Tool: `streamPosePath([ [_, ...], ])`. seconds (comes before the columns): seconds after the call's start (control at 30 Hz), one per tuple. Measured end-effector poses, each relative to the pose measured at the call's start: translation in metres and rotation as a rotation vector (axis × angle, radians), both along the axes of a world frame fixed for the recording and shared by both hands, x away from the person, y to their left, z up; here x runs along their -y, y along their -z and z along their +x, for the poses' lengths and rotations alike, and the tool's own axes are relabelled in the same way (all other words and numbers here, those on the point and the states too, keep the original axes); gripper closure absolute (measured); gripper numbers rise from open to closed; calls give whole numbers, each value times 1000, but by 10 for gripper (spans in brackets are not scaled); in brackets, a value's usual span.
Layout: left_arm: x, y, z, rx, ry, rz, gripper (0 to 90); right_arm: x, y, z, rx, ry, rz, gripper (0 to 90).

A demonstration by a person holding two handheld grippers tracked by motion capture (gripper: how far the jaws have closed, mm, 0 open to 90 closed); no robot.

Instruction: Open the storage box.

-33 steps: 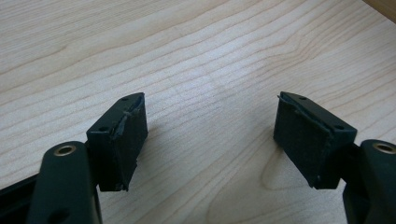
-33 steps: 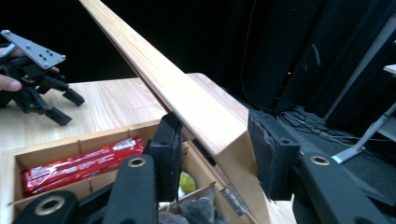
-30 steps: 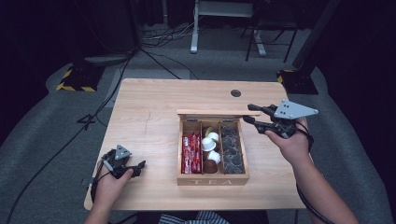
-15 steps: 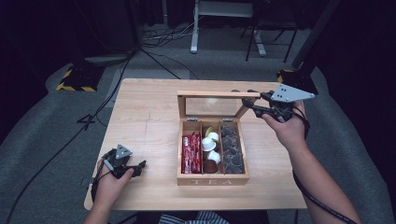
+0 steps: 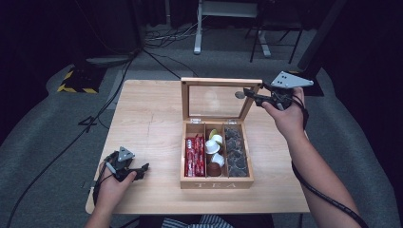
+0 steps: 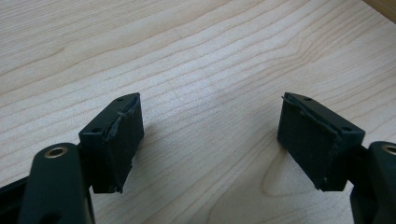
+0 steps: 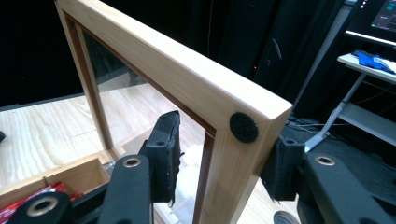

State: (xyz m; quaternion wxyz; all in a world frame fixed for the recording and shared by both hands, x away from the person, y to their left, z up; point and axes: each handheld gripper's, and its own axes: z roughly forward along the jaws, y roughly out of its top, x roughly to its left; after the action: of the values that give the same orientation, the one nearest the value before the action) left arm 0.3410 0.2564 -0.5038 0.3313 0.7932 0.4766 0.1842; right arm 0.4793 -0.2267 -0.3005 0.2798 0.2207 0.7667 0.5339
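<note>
A wooden tea box point(image 5: 216, 183) stands on the table, its glass lid point(image 5: 221, 81) raised upright. Red packets point(image 5: 195, 154), white capsules point(image 5: 212, 145) and dark pieces point(image 5: 235, 149) fill its three compartments. My right gripper point(image 5: 249, 95) is at the lid's upper right corner. Its jaws have just been opening; the lid frame point(image 7: 187, 79) stands between them, and the left pad point(image 7: 166, 149) is apart from the wood. My left gripper point(image 5: 142, 171) rests near the table's front left, jaws open over bare wood point(image 6: 210, 135).
The table point(image 5: 152, 118) has free room left of the box. A round grommet point(image 5: 239, 95) sits in the tabletop behind the lid. Cables and a yellow-black striped plate point(image 5: 76, 80) lie on the floor beyond the table's far left corner.
The lid has swung from nearly flat up to upright. My right gripper went back and up with the lid's corner. The left gripper has kept still.
</note>
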Motion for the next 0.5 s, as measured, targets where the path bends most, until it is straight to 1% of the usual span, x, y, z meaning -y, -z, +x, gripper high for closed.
streamPosePath([
  [0.1, 0, 0, 0, 0, 0, 0, 229, 0, -1, 4, -7, 3, 0, 532],
  [0.13, 0, 0, 0, 0, 0, 0, 228, -1, -1, 9, -17, 8, 8, 530],
  [0.2, 0, 0, 0, 0, 0, 0, 228, -1, -1, 13, -23, 16, 9, 526],
  [0.3, 0, 0, 0, 0, 0, 0, 228, -2, -1, 18, -30, 31, 6, 520],
  [0.5, 0, 0, 1, -2, 4, -1, 219, -4, 0, 27, -49, 50, 17, 515],
])
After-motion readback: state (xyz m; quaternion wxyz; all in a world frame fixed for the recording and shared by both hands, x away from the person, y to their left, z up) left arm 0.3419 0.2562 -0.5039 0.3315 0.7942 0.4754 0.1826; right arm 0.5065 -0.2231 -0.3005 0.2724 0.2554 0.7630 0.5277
